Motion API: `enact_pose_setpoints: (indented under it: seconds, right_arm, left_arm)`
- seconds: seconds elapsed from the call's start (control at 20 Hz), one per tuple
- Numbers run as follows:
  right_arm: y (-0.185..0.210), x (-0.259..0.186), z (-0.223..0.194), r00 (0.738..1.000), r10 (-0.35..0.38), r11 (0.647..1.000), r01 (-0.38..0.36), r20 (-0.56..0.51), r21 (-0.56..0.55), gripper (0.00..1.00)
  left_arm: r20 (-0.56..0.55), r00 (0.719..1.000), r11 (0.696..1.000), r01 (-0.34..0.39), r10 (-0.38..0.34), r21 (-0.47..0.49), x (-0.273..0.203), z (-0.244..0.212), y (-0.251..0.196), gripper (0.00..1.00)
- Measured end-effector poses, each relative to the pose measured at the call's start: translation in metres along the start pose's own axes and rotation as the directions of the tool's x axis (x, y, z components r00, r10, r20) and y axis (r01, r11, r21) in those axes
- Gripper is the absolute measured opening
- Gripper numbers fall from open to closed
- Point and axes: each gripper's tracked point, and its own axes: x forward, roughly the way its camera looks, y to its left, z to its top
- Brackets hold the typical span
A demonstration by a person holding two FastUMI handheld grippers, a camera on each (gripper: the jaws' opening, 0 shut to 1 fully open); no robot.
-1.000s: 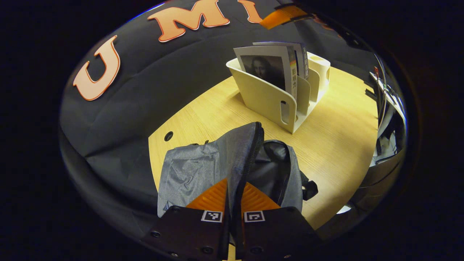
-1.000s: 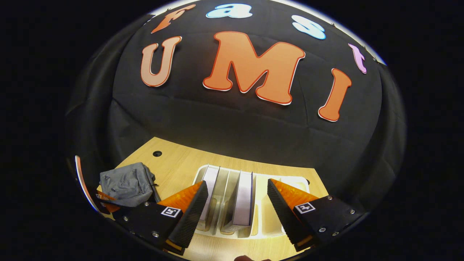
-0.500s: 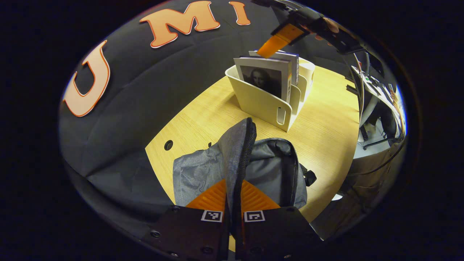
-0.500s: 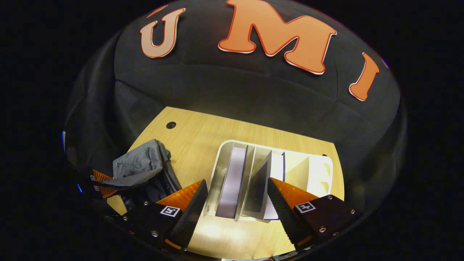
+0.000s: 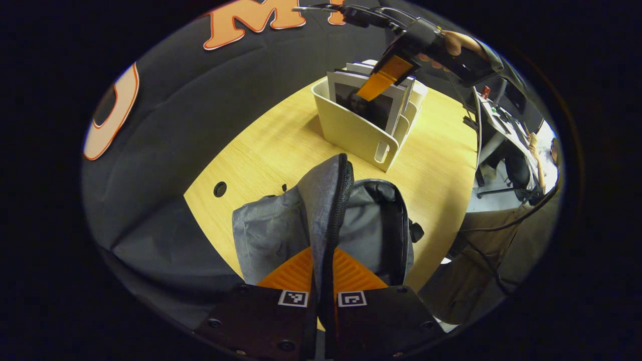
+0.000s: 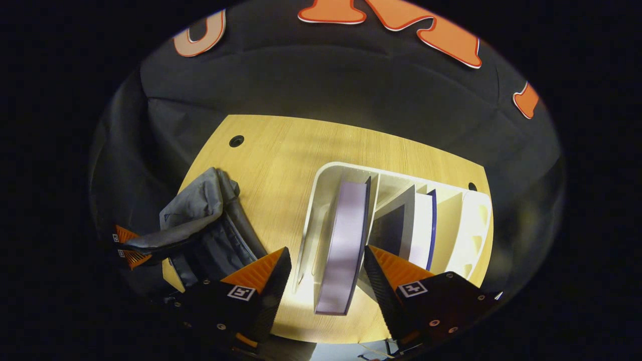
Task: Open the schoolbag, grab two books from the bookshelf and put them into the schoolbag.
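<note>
Schoolbag [image 5: 281,225] fabric sits nearest in the left gripper view: the left gripper [image 5: 322,273] is clamped on the raised edge of the grey flap, both fingers pressing the zipper edge between them. The bag lies on the wooden table [image 5: 271,145] near its front-left corner, its long axis running away from the camera toward the bookshelf. It is one grey bag with a black zipper track, and its main compartment gapes to the right of the lifted flap, showing a dark lining.

Farther off on the table stands one cream bookshelf [image 5: 353,133], a slotted desktop holder with a cut-out handle on its near end. Two books stand upright in it, in separate slots. In the right gripper view the near book [image 6: 343,240] shows its pale page edge upward, its long axis running front to back along the slot; the second book [image 6: 419,225] stands in a slot farther right, with a dark cover.

The right gripper [image 6: 326,276] is spread wide above the shelf, its fingers straddling the near book without touching it. In the left gripper view this gripper hangs over the shelf, held by a hand [image 5: 451,45].

The bag shows in the right gripper view too, left of the shelf.
</note>
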Motion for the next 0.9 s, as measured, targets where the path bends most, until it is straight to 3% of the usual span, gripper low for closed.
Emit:
enact_pose_setpoints:
  seconds: [0.05, 0.1, 0.15, 0.4, 0.9]
  right_arm:
    - [0.001, 0.003, 0.003, 1.000, 0.010, 1.000, -0.010, -0.015, 0.022, 0.83]
    - [0.001, 0.006, 0.005, 0.999, 0.014, 0.998, -0.012, -0.031, 0.060, 0.72]
    - [0.001, 0.011, 0.007, 0.999, 0.022, 0.996, -0.018, -0.045, 0.092, 0.73]
    - [-0.009, 0.023, 0.005, 0.996, 0.000, 0.985, 0.016, -0.092, 0.173, 0.41]
    - [-0.039, -0.037, 0.006, 0.999, 0.037, 0.951, -0.044, 0.030, 0.307, 0.35]
  left_arm:
    - [-0.006, 1.000, 1.000, 0.011, -0.011, -0.003, -0.002, 0.000, 0.001, 0.08]
    - [-0.008, 1.000, 1.000, 0.018, -0.018, -0.006, -0.003, 0.002, 0.004, 0.07]
    - [-0.012, 1.000, 1.000, 0.021, -0.021, -0.010, -0.003, 0.001, 0.006, 0.08]
    - [-0.027, 0.999, 1.000, 0.021, -0.021, -0.005, -0.006, 0.004, 0.008, 0.07]
    - [-0.021, 0.999, 0.999, 0.029, -0.030, -0.042, -0.001, 0.003, 0.002, 0.07]
